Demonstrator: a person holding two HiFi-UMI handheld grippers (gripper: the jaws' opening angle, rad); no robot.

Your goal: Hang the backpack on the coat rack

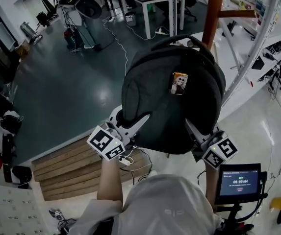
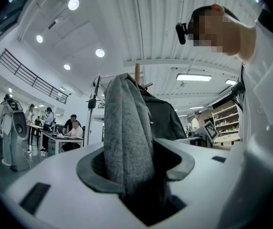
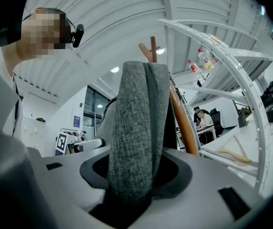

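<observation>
Head view: backpack (image 1: pixel 172 102) dark, held up at frame centre, front face toward the camera, a small picture tag (image 1: pixel 179 83) on it; its top handle (image 1: pixel 172 38) arches at 12 o'clock.

Left gripper (image 1: pixel 130 124) at 7 o'clock of the pack, right gripper (image 1: pixel 191 129) at 5 o'clock; both reach in under its lower edge, marker cubes outward.

Coat rack (image 1: pixel 211 13): orange-brown pole at 1 o'clock of the pack, just beside the handle; contact cannot be told; pack hangs from the grippers, not seen hooked on any peg.

Left gripper view: jaws clamped on a grey woven strap (image 2: pixel 126 128) that rises upright between them; dark body of the pack behind it at 1 o'clock; a rack peg shows above the strap.

Right gripper view: jaws closed on a second strap (image 3: pixel 138 128), grey, folded double, upright; the pole slants just behind it at 1 o'clock, two pegs above its top.

Surroundings, head view: screen (image 1: pixel 241 180) on a stand at 4 o'clock; wooden steps (image 1: pixel 76 170) at 8 o'clock; dark floor (image 1: pixel 71 82) at 10 o'clock; white curved frame (image 1: pixel 258 43) at 2 o'clock.
</observation>
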